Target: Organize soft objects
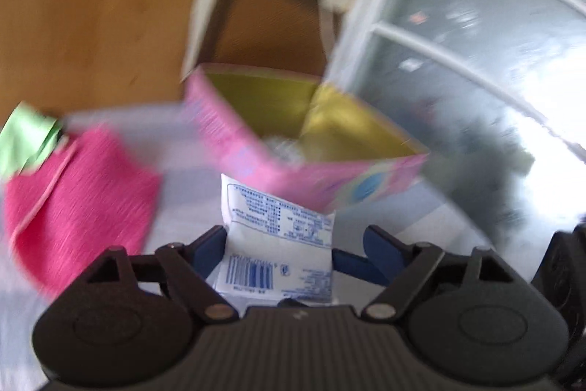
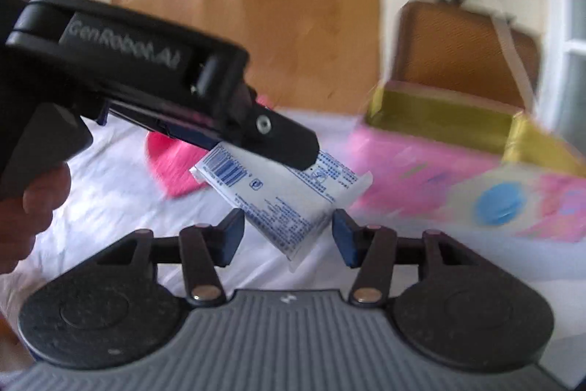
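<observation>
Left wrist view: item one, a white packet (image 1: 273, 244) printed with blue text and a barcode, sat between the fingers of the left claw (image 1: 280, 246), well off the white sheet (image 1: 190, 149) below. Fingers pressed its flanks; claw clenched on the packet. Blur over the whole picture suggested a fast carry.

Item two, a pink box (image 1: 293, 149) with gold lining, stood open just beyond the packet, something pale and crinkled at its bottom. Item three, a pink cloth (image 1: 80, 193), lay on the sheet to the left, a green cloth (image 1: 25, 141) touching its far corner.

Right wrist view: the left claw (image 2: 293, 149) crossed the frame from the left, the packet (image 2: 289, 196) slanting down from it. The right claw (image 2: 287, 233) hovered with fingers spread either side of the packet's lower end, released and holding nothing. The box (image 2: 457, 163) stood to the right, the cloth (image 2: 172, 167) behind.

Handling note, as a judgement: the box looked the likely home for the packet. Best done by bringing the packet squarely over the opening, clear of the near wall, slowing first, then letting go low so the soft packet would not catch the rim. The right claw could steady the box, not the packet.
</observation>
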`<state>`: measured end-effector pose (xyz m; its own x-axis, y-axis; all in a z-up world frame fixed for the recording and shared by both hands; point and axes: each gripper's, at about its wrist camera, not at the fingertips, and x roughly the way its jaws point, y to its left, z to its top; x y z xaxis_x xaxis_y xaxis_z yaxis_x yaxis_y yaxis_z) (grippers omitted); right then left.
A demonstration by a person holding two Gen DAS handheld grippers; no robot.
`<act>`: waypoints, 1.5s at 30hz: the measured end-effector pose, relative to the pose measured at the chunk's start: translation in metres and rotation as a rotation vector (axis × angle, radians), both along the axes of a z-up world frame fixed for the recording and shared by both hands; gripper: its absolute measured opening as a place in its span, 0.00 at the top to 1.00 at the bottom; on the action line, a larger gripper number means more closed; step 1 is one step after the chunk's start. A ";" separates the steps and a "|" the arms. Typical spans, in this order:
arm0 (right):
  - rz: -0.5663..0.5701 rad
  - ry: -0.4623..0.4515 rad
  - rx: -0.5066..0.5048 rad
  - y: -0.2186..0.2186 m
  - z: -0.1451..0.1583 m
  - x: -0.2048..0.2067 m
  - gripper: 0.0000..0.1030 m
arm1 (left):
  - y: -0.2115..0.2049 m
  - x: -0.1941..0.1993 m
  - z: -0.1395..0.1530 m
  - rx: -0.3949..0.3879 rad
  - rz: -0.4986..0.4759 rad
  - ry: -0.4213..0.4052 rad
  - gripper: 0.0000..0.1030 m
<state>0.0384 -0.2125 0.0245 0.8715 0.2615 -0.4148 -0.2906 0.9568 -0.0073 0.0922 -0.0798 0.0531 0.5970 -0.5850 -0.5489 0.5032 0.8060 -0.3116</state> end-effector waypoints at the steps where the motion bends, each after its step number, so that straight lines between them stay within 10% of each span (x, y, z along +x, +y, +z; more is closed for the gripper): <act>1: -0.025 -0.035 -0.007 -0.007 0.007 -0.003 0.46 | -0.008 -0.002 0.010 -0.016 -0.025 -0.029 0.17; 8: -0.184 -0.140 -0.069 -0.065 0.031 0.029 0.46 | -0.081 0.019 0.056 -0.039 -0.126 -0.190 0.15; 15: -0.492 -0.123 -0.281 -0.109 0.003 0.090 0.47 | -0.145 0.079 0.040 -0.070 -0.128 -0.138 0.21; 20: -0.527 -0.138 -0.097 -0.135 0.005 0.057 0.46 | -0.145 0.078 0.011 -0.027 -0.099 -0.068 0.21; 31: -0.428 -0.093 0.141 -0.106 -0.001 0.003 0.46 | -0.115 0.004 0.003 0.182 0.017 -0.186 0.21; 45: -0.410 -0.077 0.234 -0.071 0.019 -0.018 0.46 | -0.056 -0.039 -0.005 0.313 0.178 -0.170 0.21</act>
